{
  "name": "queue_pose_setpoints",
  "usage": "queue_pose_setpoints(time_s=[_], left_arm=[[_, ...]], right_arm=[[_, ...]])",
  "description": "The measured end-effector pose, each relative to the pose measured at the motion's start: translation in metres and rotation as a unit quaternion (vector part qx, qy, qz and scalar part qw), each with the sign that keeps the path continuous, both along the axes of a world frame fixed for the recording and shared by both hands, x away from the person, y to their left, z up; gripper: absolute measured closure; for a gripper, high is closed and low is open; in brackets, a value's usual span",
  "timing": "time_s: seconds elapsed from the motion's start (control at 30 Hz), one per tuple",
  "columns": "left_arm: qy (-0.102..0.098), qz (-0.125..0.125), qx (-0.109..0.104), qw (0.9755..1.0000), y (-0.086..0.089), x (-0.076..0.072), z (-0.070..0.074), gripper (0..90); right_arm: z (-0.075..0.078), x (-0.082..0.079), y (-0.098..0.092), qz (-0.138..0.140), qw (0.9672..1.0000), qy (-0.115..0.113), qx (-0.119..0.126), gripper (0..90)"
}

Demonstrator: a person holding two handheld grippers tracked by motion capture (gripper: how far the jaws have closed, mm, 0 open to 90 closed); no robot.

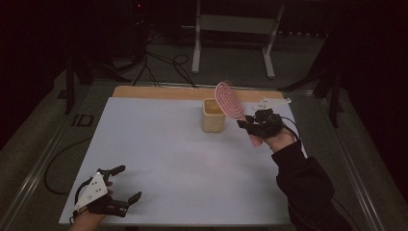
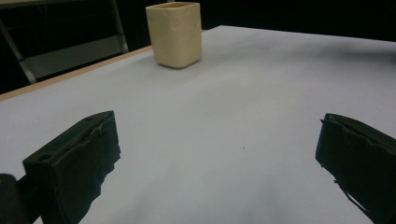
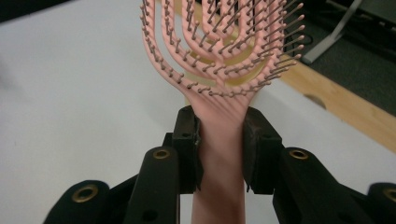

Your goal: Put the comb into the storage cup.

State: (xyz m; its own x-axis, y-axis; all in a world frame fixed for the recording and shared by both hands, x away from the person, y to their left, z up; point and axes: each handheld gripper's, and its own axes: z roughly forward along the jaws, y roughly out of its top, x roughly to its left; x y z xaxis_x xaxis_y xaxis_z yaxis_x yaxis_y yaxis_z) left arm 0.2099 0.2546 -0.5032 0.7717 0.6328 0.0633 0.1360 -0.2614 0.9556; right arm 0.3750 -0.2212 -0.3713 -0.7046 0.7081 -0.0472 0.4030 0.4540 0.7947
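A pink hairbrush (image 1: 229, 99) with rows of bristles is held up in the air, its head tilted over the rim of a cream square cup (image 1: 213, 115) at the table's far middle. My right gripper (image 1: 246, 122) is shut on the brush's handle (image 3: 218, 140), just right of the cup. The cup (image 2: 174, 33) stands upright on the white sheet. Near the front left corner my left gripper (image 1: 129, 183) rests low over the table, open, with nothing between its fingers (image 2: 74, 158).
The white sheet (image 1: 159, 163) covers most of the table, with a wooden strip (image 1: 159, 92) at its far edge. Beyond the table stand a metal frame (image 1: 231, 38) and cables (image 1: 159, 62) on the floor.
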Motion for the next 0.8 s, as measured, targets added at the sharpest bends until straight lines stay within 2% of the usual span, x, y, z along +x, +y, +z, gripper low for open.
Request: queue_pose_setpoints(time_s=[0.07,0.43,0.63,0.8], left_arm=[[-0.001,0.0,0.0,1.0,0.0,0.0,0.0,0.0],[0.0,-0.001,-0.001,1.0,0.001,0.0,0.0,0.0],[0.0,0.0,-0.002,1.0,0.001,0.0,0.0,0.0],[0.0,0.0,-0.002,1.0,0.001,0.0,0.0,0.0]], right_arm=[[0.002,0.004,0.003,-0.003,0.9999,-0.006,0.011,70.6],[0.002,0.018,0.022,-0.01,0.999,-0.03,0.033,70.6],[0.003,0.026,0.033,0.007,0.998,-0.041,0.047,70.6],[0.005,0.032,0.04,0.006,0.9967,-0.05,0.063,70.6]])
